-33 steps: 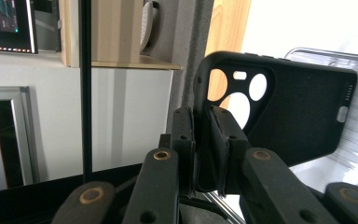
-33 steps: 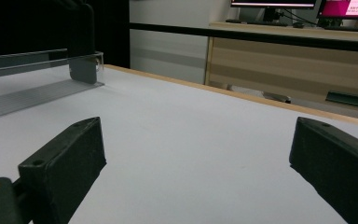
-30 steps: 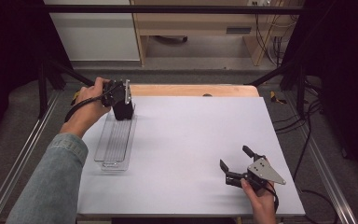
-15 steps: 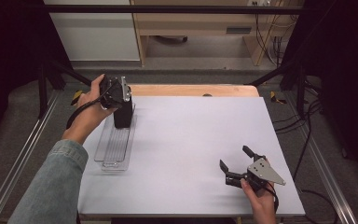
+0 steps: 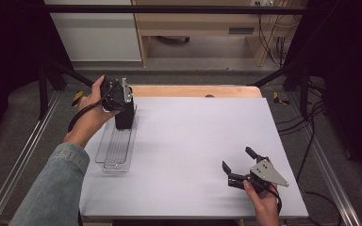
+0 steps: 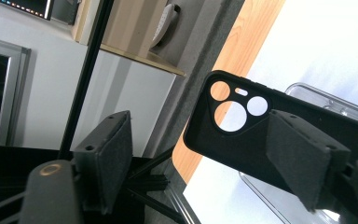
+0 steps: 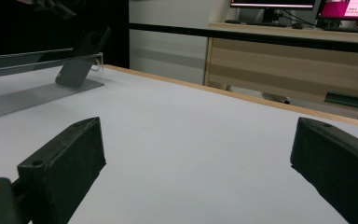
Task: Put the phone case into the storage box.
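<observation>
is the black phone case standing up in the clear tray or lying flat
Standing, tilted: the black phone case leans against the end wall of the clear tray, its lower edge on the tray floor.

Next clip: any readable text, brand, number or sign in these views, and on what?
None can be read.
Black phone case: no print visible.
Clear tray: no label.
Monitors behind the table: coloured screen content, too small and blurred to read.

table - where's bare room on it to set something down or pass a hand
Most of the white table is bare: the wide middle between the clear tray and the right gripper, and the far right stretch up to the wooden edge. It is crowded at the far left, where the left gripper stands open by the black phone case leaning in the tray.
</observation>
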`<state>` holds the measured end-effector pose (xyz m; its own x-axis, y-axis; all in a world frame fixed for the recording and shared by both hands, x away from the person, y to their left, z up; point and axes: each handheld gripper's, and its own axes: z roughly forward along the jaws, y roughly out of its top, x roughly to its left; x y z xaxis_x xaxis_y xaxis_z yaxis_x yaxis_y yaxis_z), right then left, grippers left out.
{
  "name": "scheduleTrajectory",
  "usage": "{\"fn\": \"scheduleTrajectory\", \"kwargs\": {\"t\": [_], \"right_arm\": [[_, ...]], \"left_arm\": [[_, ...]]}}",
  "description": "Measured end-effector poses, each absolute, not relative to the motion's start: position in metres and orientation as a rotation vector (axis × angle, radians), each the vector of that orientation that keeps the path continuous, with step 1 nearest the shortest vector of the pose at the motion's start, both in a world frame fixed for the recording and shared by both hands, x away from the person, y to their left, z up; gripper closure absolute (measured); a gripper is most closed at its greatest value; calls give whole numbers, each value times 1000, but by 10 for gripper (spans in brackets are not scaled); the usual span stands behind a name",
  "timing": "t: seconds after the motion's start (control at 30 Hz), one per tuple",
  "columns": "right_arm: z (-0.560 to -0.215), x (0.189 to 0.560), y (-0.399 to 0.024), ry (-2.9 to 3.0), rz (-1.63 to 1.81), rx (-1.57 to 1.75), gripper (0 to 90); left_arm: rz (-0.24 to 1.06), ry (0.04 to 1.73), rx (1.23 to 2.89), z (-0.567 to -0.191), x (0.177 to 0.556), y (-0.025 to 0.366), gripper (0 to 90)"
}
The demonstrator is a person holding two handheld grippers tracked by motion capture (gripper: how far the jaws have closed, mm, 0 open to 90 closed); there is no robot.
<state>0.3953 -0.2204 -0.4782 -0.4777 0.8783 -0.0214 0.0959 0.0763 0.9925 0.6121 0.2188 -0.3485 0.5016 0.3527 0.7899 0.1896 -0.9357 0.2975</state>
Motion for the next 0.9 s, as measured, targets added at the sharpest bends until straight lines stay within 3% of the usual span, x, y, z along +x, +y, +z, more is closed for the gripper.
{"fn": "scheduleTrajectory", "kwargs": {"t": [0.23,0.9], "right_arm": [[-478,395,-220,1679,1470,978,31],[-478,395,-220,1677,1469,977,31]], "left_arm": [[1392,463,2570,-351,611,219,145],[1224,521,2469,-355,604,205,83]]}}
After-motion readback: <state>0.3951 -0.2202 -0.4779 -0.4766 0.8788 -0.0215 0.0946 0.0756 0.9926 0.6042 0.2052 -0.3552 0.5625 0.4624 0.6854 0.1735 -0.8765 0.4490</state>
